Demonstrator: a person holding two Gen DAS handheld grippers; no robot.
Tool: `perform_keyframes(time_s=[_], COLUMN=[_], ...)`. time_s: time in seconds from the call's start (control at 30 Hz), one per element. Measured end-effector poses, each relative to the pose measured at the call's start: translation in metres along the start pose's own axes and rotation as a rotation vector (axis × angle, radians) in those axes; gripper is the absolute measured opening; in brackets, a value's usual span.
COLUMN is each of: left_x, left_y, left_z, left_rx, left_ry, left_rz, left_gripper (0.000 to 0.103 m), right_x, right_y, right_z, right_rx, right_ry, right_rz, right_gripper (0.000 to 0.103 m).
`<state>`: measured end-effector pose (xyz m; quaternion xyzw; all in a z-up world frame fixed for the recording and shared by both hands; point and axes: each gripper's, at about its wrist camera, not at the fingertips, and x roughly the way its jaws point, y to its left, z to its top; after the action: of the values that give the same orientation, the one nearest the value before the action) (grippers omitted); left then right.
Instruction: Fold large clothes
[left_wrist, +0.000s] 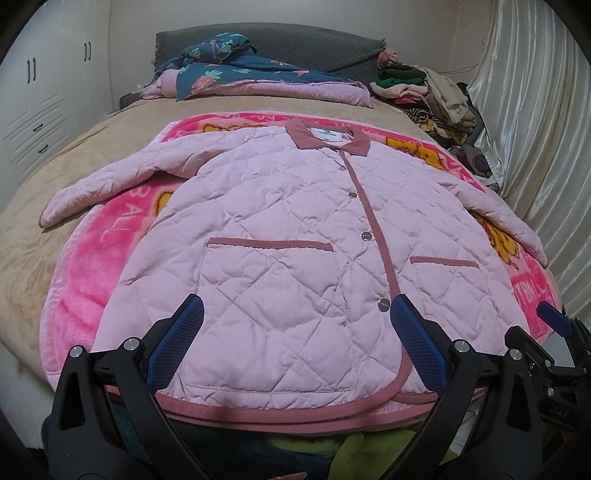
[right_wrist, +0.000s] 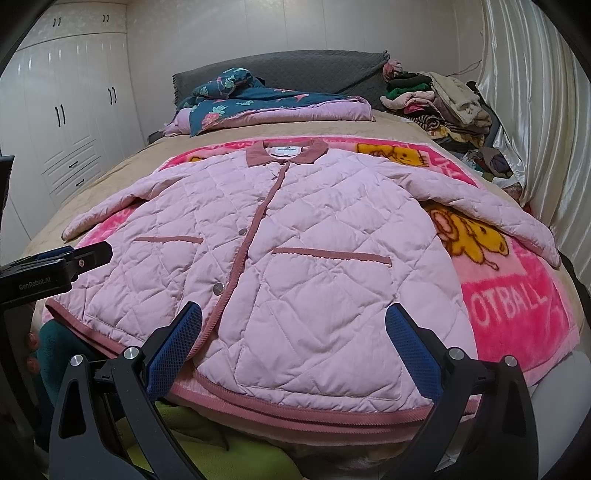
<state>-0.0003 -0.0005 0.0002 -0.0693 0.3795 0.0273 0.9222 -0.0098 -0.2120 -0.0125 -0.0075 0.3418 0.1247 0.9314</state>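
A pink quilted jacket (left_wrist: 280, 236) lies flat and buttoned, front up, on a pink cartoon blanket (left_wrist: 92, 258), collar far, hem near me, both sleeves spread out to the sides. It also shows in the right wrist view (right_wrist: 314, 251). My left gripper (left_wrist: 295, 314) is open and empty, hovering just above the hem over the left pocket. My right gripper (right_wrist: 293, 319) is open and empty, above the hem near the right pocket. The right gripper's fingertip (left_wrist: 550, 314) shows at the right edge of the left wrist view. The left gripper (right_wrist: 74, 258) shows at the left edge of the right wrist view.
The bed (left_wrist: 44, 177) has a tan cover. A folded floral quilt (left_wrist: 240, 77) lies at the headboard. A pile of clothes (left_wrist: 424, 92) sits at the far right. Curtains (left_wrist: 535, 129) hang on the right, a white wardrobe (right_wrist: 66, 110) stands on the left.
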Motion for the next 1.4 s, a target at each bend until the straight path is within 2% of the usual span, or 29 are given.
perform_keyframes(time_s=[0.43,0.6,1.07,1.4], left_x=[-0.006,0.009,0.037,0.063], left_y=[-0.004,-0.002,-0.005,-0.026], left_z=[0.006,0.011,0.056,0.097], left_rx=[-0.001,-0.006,-0.019,0.004], left_ry=[0.008,0.008,0.008,0.009], left_rz=[0.002,0.005,0.014,0.003], left_gripper=[0.095,0.095,0.095,0.095], right_x=[0.004,0.01,0.042,0.072], right_y=[-0.005,0.0,-0.002,-0.039], right_z=[0.004,0.013,0.051,0.094], right_rx=[0.017,0.013,0.013,0.097], right_ry=[0.008,0.01,0.015,0.003], right_rz=[0.009,0.013,0.017,-0.008], right_gripper=[0.099,0.099,0.099,0.099])
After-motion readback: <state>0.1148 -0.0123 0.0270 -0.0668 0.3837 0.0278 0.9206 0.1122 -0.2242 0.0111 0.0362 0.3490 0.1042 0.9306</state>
